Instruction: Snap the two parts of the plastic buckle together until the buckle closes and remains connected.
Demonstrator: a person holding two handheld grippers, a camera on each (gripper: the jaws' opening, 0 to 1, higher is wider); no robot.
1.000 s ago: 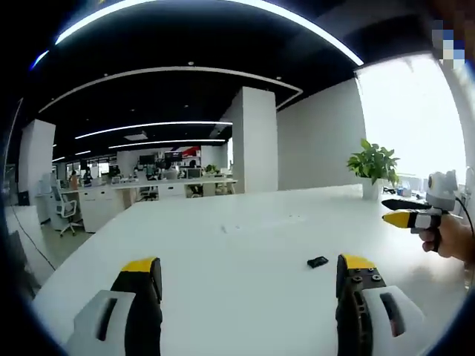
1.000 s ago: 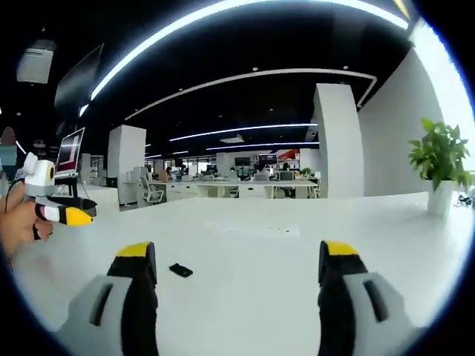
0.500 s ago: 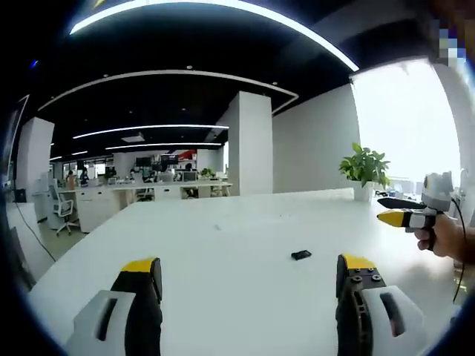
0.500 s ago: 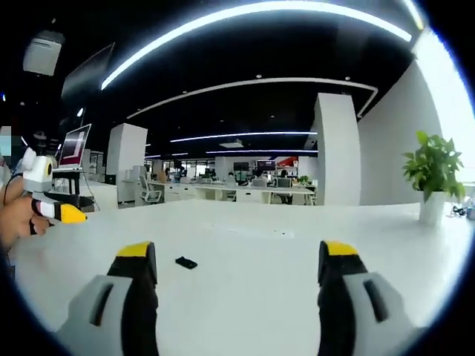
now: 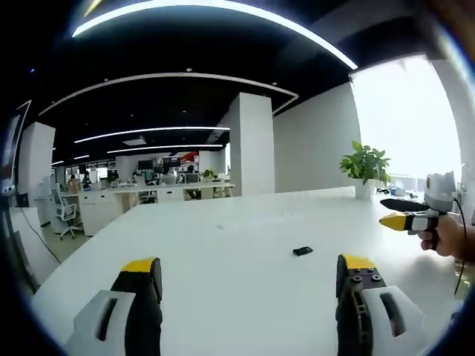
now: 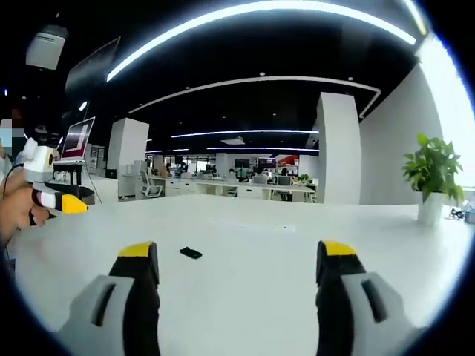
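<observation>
On the white table [image 5: 223, 282] a small black buckle [image 5: 302, 251] lay alone, out in the open middle of the surface and well away from every edge; the right gripper view showed it too [image 6: 191, 253]. The left gripper [image 5: 249, 271] hung above the near edge with its jaws spread wide, gripping nothing. The right gripper [image 6: 231, 256] was held the same way, wide apart and empty. A potted plant [image 5: 364, 167] stood near the far right edge.
</observation>
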